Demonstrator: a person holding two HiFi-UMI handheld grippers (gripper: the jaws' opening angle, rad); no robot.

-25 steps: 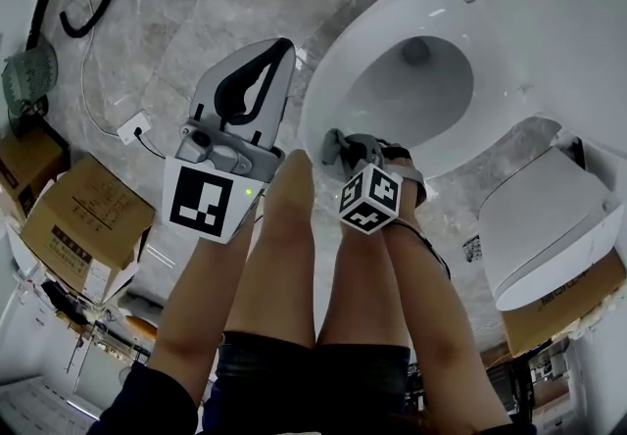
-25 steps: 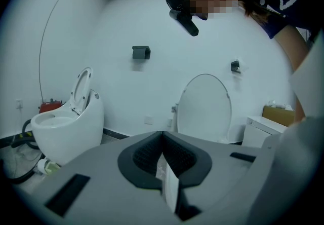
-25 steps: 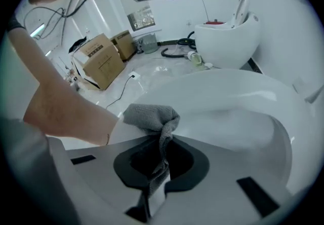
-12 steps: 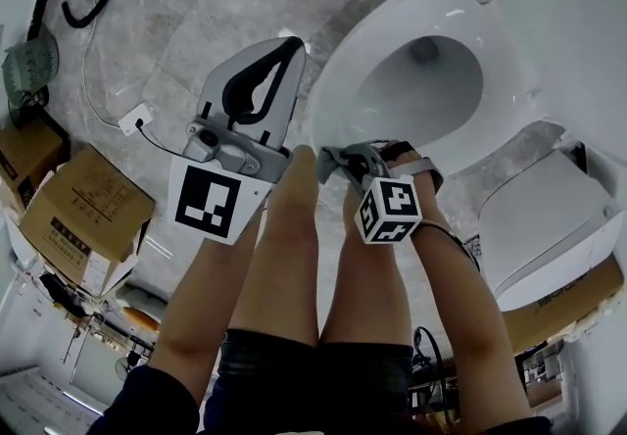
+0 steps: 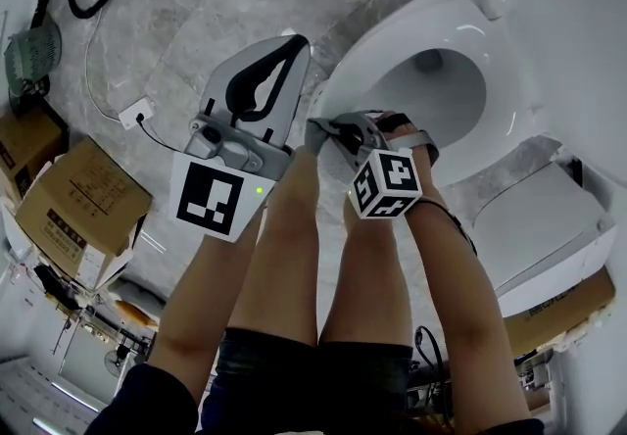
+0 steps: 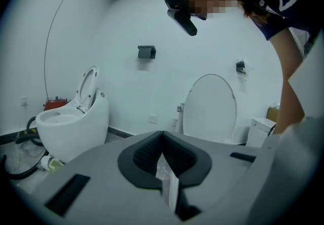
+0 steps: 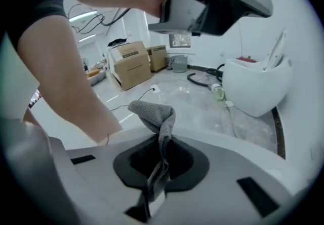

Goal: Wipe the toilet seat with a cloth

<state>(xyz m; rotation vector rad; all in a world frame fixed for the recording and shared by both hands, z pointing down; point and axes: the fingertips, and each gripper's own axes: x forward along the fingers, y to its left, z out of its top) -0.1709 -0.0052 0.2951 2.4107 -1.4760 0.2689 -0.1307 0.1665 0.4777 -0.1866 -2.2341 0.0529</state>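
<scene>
The white toilet seat point(image 5: 372, 56) rings the bowl at the upper right of the head view, with its lid point(image 5: 578, 31) raised behind. My right gripper point(image 5: 351, 141) is at the seat's front edge, shut on a grey cloth point(image 5: 328, 132). In the right gripper view the cloth point(image 7: 158, 117) is pinched between the jaws of the right gripper point(image 7: 154, 168) and bunches up above them. My left gripper point(image 5: 289, 53) is held to the left of the seat over the floor, shut with nothing in it. The left gripper point(image 6: 163, 138) points at a white wall.
My bare legs point(image 5: 294, 257) stand just below the bowl. Cardboard boxes point(image 5: 78, 208) lie at the left, a floor socket with a cable point(image 5: 137, 113) beyond them. A white toilet part point(image 5: 549, 227) rests on a box at the right. Other toilets point(image 6: 71, 122) stand by the wall.
My right gripper with the cloth has shifted slightly up and left along the seat's front edge. The left gripper has stayed shut and risen a little.
</scene>
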